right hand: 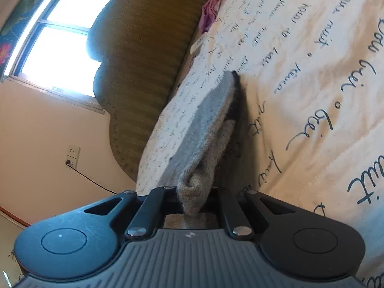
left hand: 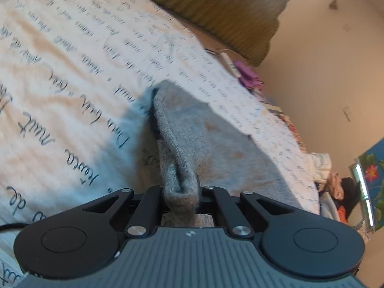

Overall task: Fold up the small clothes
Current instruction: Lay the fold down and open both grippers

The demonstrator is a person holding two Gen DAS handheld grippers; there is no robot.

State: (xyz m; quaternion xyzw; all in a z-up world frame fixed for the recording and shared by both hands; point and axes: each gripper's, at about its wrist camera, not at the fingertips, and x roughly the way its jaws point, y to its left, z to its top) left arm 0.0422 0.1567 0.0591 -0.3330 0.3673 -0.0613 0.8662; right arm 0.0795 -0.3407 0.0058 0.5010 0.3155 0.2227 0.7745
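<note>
A grey knitted garment (left hand: 206, 139) hangs stretched above a cream bedspread printed with dark script (left hand: 72, 72). My left gripper (left hand: 181, 192) is shut on one bunched edge of the garment. In the right wrist view the same grey garment (right hand: 206, 124) runs away from my right gripper (right hand: 195, 192), which is shut on another bunched edge. The fingertips of both grippers are hidden by the cloth. The garment's far end has a dark hem (right hand: 236, 81) near the bedspread (right hand: 312, 96).
An olive ribbed headboard (left hand: 216, 7) stands behind the bed, also in the right wrist view (right hand: 144, 48). A purple cloth (left hand: 248, 74) and a pile of clothes (left hand: 333, 182) lie at the bed's edge. A bright window (right hand: 60, 36) and a wall socket with a cable (right hand: 72, 156) are on the wall.
</note>
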